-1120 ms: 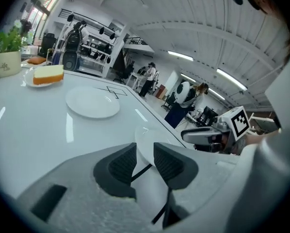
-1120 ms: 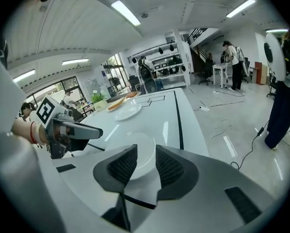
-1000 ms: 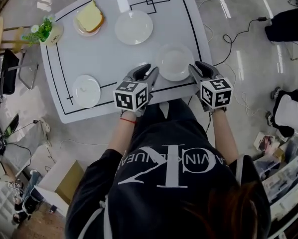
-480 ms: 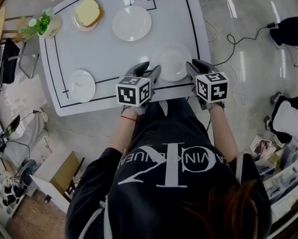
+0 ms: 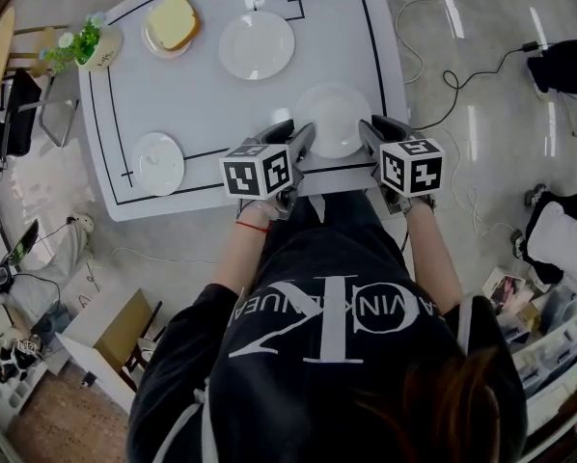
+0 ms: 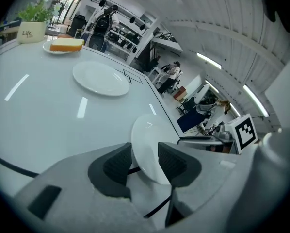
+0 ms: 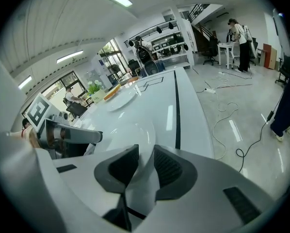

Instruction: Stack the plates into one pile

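Note:
A white plate (image 5: 333,116) lies near the table's front edge, between my two grippers. My left gripper (image 5: 299,143) is at its left rim and is open. In the left gripper view the plate (image 6: 146,136) sits between the left gripper's (image 6: 144,155) pads with a slit beside one pad; the jaws have just been closing. My right gripper (image 5: 370,135) is at the right rim. In the right gripper view the right gripper (image 7: 146,163) is shut on the plate (image 7: 131,129). A second plate (image 5: 257,44) lies further back and a small plate (image 5: 158,163) at the front left.
A plate with a slab of bread (image 5: 170,20) and a potted plant (image 5: 84,46) stand at the table's back left. The white table (image 5: 202,104) has black lines drawn on it. Cables (image 5: 467,61) run over the floor to the right.
The left gripper has rolled a little at the plate's left rim. Both grippers have stayed at the near plate's sides, and the plate has barely shifted.

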{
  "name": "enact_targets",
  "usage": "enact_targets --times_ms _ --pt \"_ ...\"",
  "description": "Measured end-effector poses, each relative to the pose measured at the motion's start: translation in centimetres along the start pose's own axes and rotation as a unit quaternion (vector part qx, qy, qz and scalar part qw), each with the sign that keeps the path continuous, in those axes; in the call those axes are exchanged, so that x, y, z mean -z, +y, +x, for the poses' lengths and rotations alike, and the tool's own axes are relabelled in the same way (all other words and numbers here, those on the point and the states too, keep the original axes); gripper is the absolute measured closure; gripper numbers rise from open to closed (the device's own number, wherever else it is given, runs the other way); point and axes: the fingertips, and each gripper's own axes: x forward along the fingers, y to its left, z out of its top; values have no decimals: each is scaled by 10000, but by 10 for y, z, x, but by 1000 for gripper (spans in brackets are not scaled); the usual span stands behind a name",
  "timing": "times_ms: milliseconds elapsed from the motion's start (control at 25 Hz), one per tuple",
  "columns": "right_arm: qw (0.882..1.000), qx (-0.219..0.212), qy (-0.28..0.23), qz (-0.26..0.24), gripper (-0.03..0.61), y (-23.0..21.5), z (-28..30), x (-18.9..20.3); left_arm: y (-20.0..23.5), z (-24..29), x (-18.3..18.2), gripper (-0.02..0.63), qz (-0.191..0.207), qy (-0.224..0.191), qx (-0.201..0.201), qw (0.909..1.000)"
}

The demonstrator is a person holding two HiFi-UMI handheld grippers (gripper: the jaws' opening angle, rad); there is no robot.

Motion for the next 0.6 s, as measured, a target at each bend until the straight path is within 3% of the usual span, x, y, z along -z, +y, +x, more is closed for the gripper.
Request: enact_targets --times_ms 360,600 --pt "9995 -164 -177 220 497 -1 -3 -1 9 -2 6 540 -176 -20 -469 9987" --pt "9989 -340 -290 150 514 2 -5 -7 10 -9 8 549 -251 -156 -639 9975"
